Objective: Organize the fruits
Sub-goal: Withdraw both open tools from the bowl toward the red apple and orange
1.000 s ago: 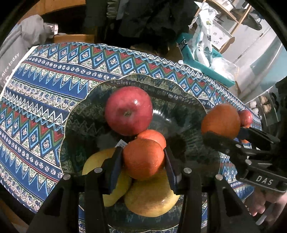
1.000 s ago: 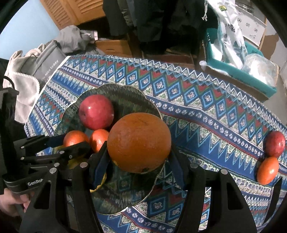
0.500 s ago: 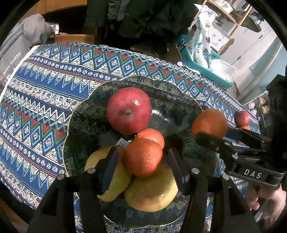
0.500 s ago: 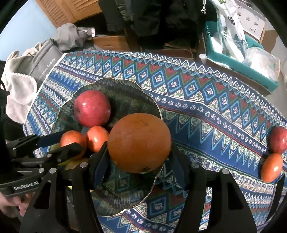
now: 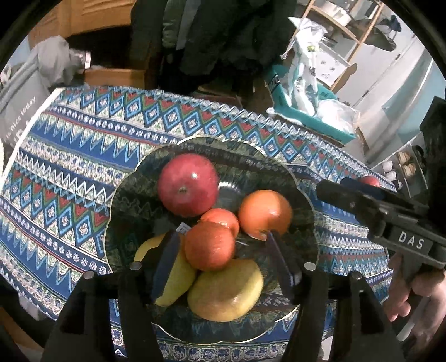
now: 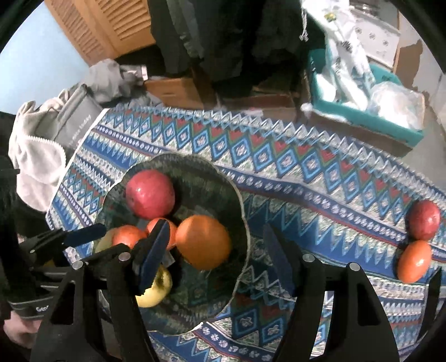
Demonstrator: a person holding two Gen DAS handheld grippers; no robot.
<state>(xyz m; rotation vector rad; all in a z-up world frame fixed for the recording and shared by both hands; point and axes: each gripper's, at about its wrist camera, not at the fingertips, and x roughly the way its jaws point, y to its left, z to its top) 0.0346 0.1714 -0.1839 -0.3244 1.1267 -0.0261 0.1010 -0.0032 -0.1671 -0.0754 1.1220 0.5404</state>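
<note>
Over the glass bowl (image 5: pixel 131 211) both grippers hang with their jaws opening and nothing pressed between them. On the left gripper (image 5: pixel 223 264) the jaws stand apart on either side of a small orange (image 5: pixel 209 246), which rests free on the heap atop two yellow pears (image 5: pixel 225 289), with a second small orange (image 5: pixel 221 218) just behind it. On the right gripper (image 6: pixel 216 259) the jaws are spread wider still; the large orange (image 6: pixel 203 242) lies loose in the bowl between the blue pads, touched by neither. A red apple (image 5: pixel 188 185) sits at the far side of the bowl. Beneath it the table (image 5: pixel 69 156) wears a blue, white and red zigzag cloth, and near its right end, well apart from the bowl, another red apple (image 6: pixel 424 220) and an orange (image 6: pixel 414 261) lie touching. Beyond the table are dark hanging coats (image 5: pixel 223 36), a grey bag (image 6: pixel 75 117), cardboard boxes (image 6: pixel 172 92), a teal bin (image 6: pixel 368 117) of white bags and a louvred wooden door (image 6: pixel 111 25).
</note>
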